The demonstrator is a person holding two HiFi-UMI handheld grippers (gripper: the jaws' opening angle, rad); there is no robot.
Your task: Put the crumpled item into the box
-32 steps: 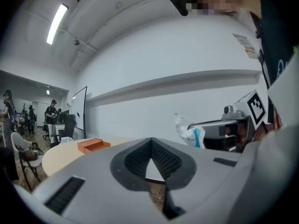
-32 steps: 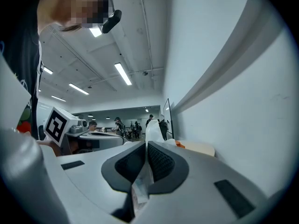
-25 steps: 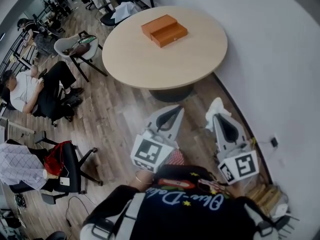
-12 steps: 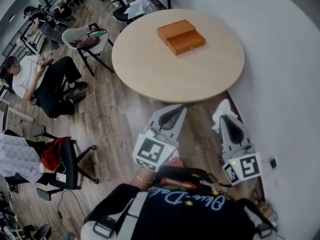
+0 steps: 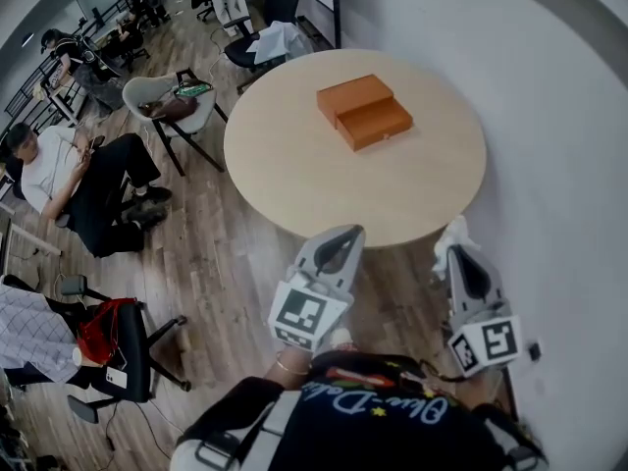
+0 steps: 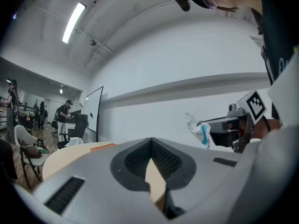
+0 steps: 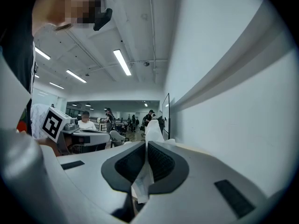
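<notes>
Head view: worktop (image 5: 285,165) and orange box (image 5: 365,112) nearer now; my right tool (image 5: 457,253) clamps the crumpled wrapper (image 5: 453,231), left tool (image 5: 342,235) closed, empty.

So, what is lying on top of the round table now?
Only an orange box lies on the round table, toward its far side. Its inside does not show from here. The crumpled item is not there; the right gripper holds it.

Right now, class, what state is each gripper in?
Left gripper: shut, holding nothing.
Right gripper: shut on the crumpled white item.
</notes>
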